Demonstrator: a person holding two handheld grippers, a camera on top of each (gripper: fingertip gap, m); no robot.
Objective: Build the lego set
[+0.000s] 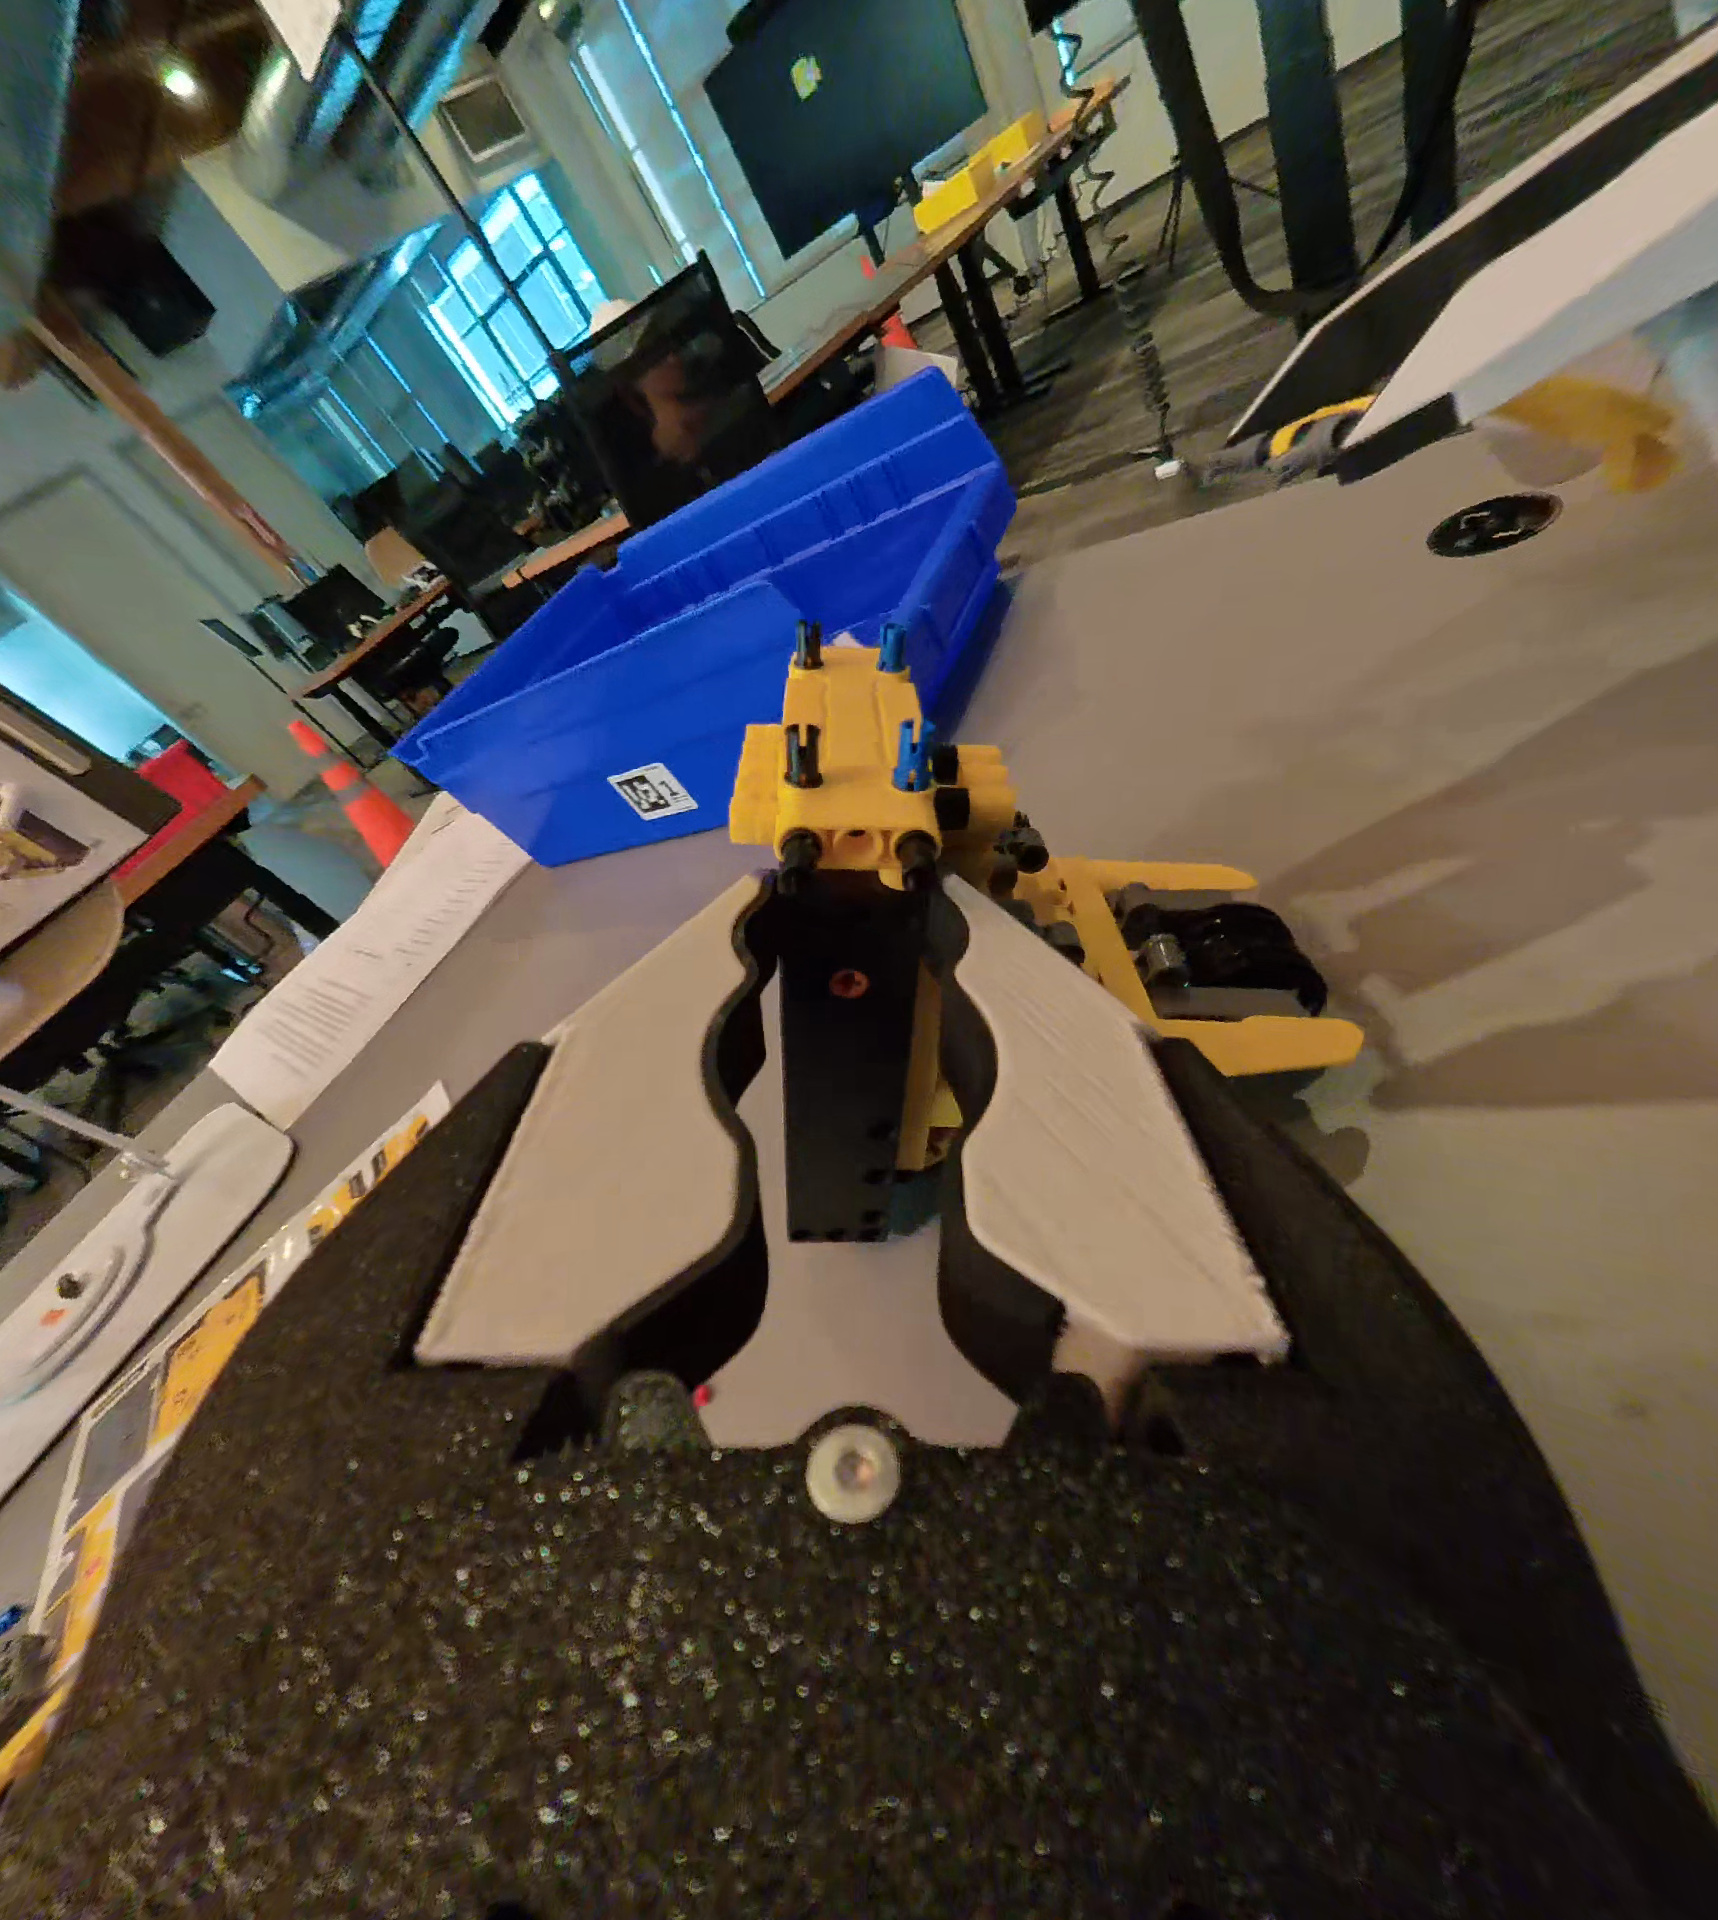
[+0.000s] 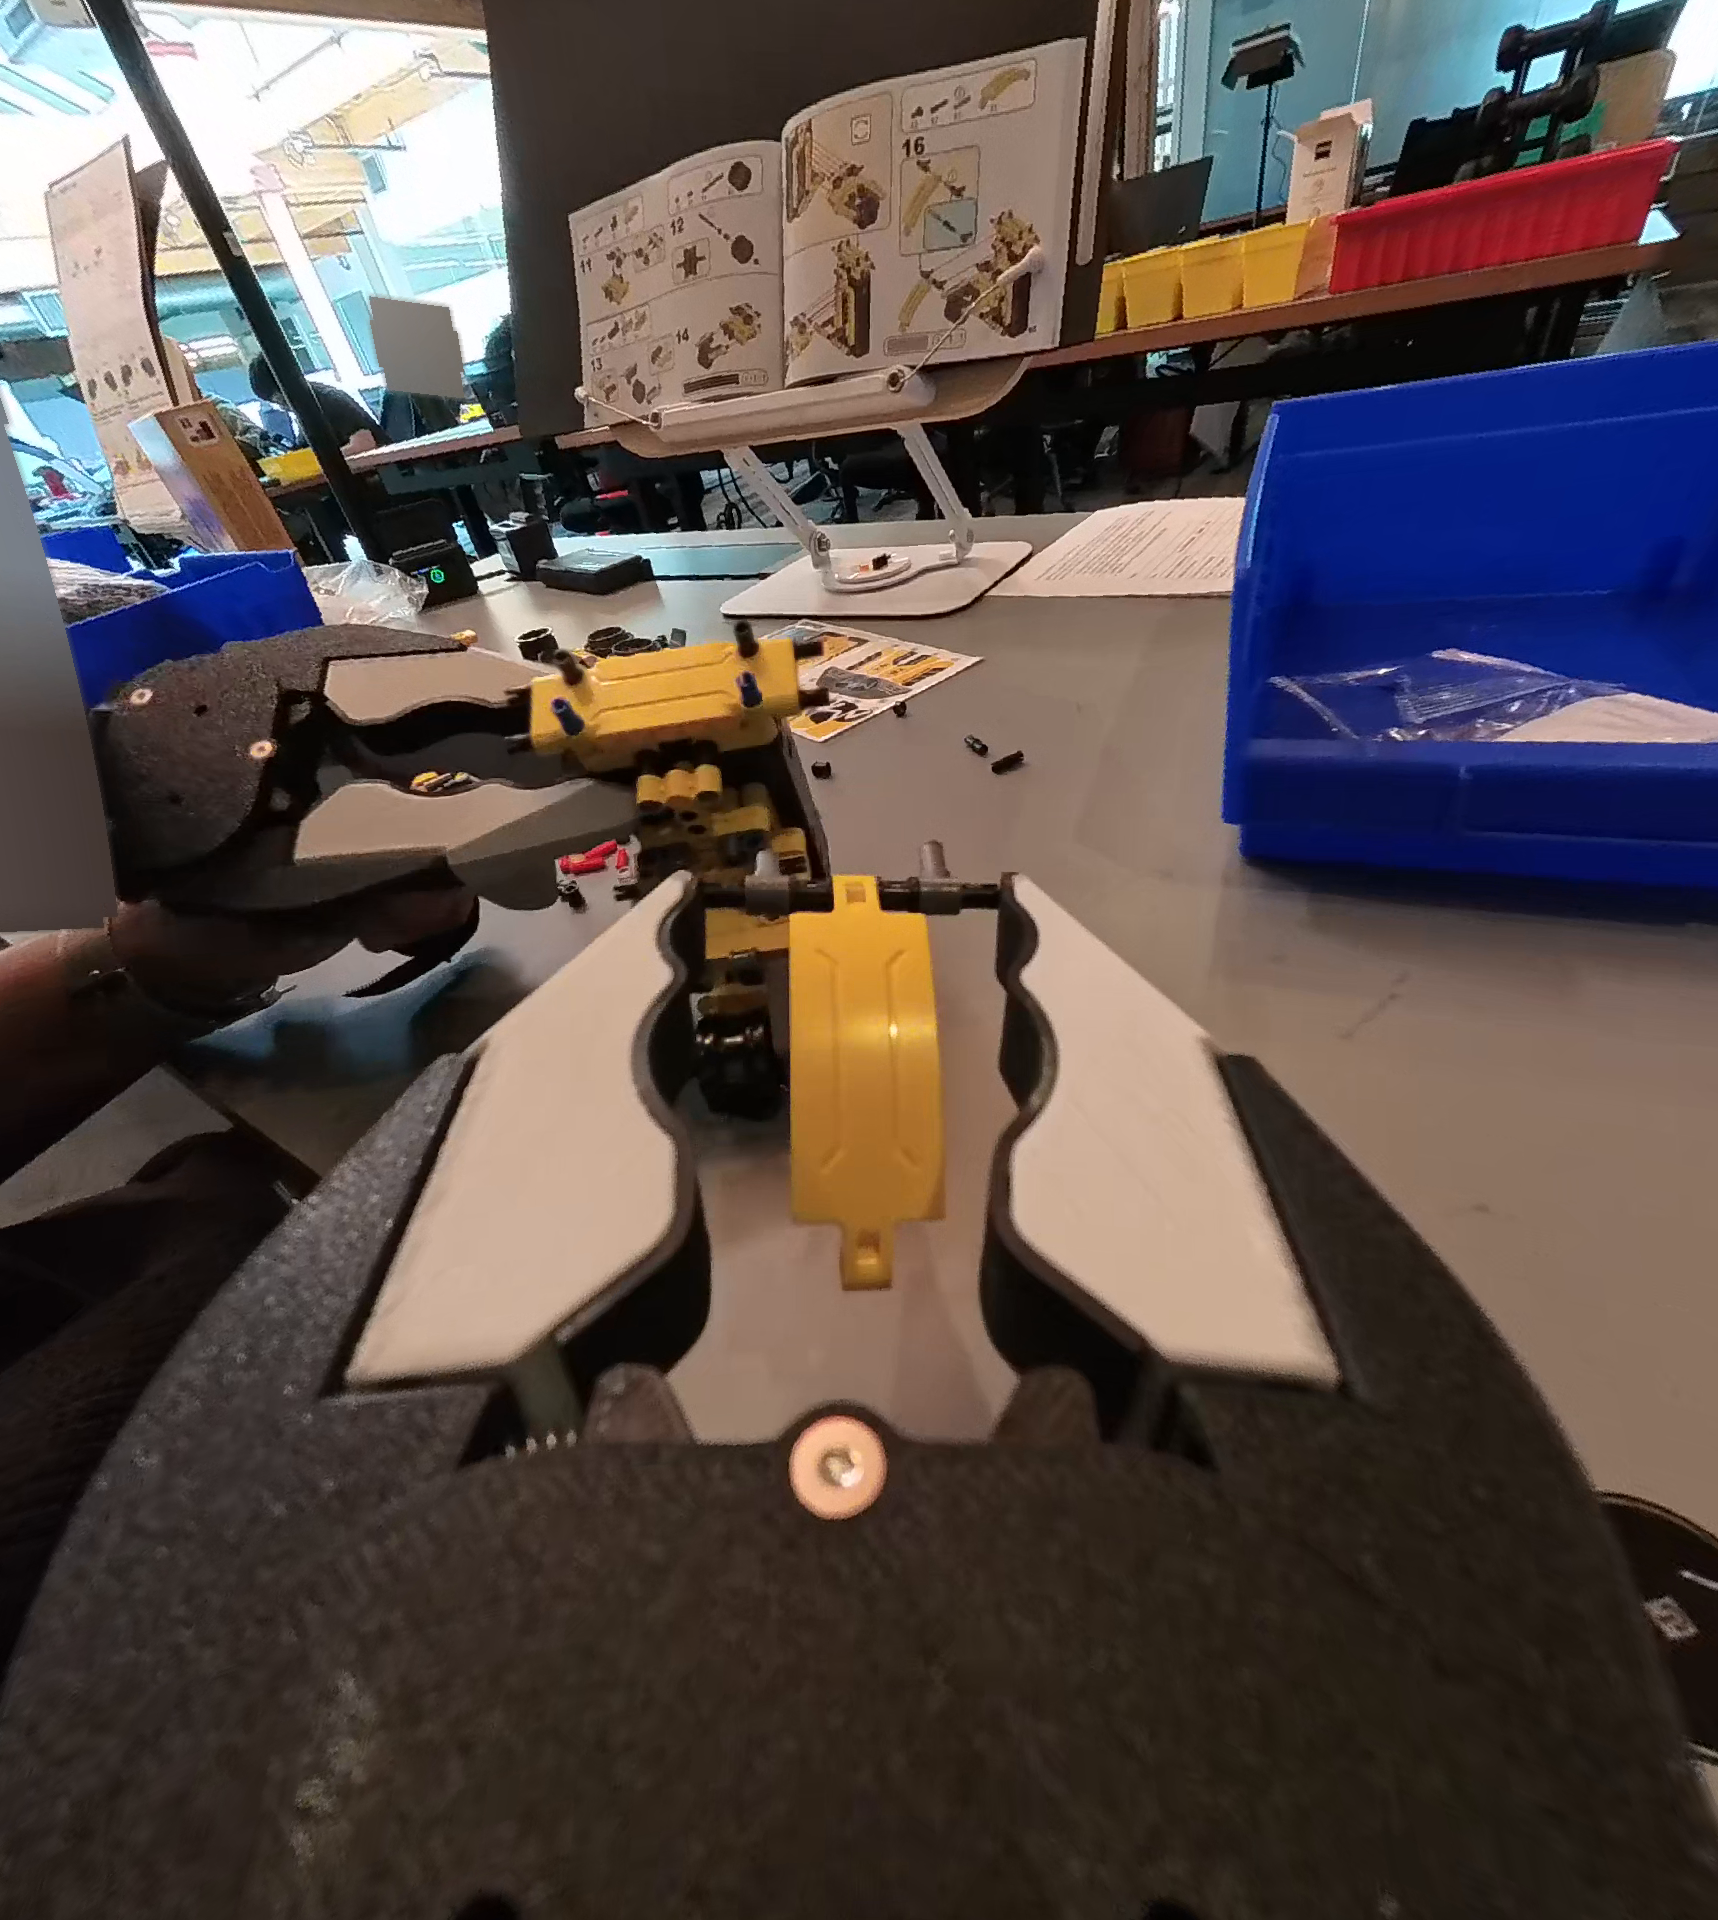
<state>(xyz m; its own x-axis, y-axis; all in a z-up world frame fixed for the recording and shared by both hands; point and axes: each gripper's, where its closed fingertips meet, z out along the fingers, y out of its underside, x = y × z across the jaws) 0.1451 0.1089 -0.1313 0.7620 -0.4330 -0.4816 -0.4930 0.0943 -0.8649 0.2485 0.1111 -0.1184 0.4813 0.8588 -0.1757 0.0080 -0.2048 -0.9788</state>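
My left gripper [image 1: 853, 883] is shut on the black beam [image 1: 844, 1060] of a yellow and black brick-built model [image 1: 855, 769]. The model's yellow top block carries black and blue pins. In the right wrist view the left gripper [image 2: 606, 758] holds that model [image 2: 668, 691] just above the grey table [image 2: 1354, 1039]. My right gripper [image 2: 850, 888] holds a yellow curved panel [image 2: 865, 1060] by a black cross axle [image 2: 928, 888] clamped between its fingertips, right next to the model's lower part. The right gripper's white fingers [image 1: 1613, 229] show at the top right of the left wrist view.
A blue bin [image 2: 1520, 810] with clear plastic bags stands at the right; it also shows behind the model [image 1: 730, 707]. An open instruction booklet [image 2: 813, 239] rests on a stand. Loose small pins [image 2: 990, 750], a sticker sheet [image 2: 876, 670] and a paper [image 2: 1135, 545] lie on the table.
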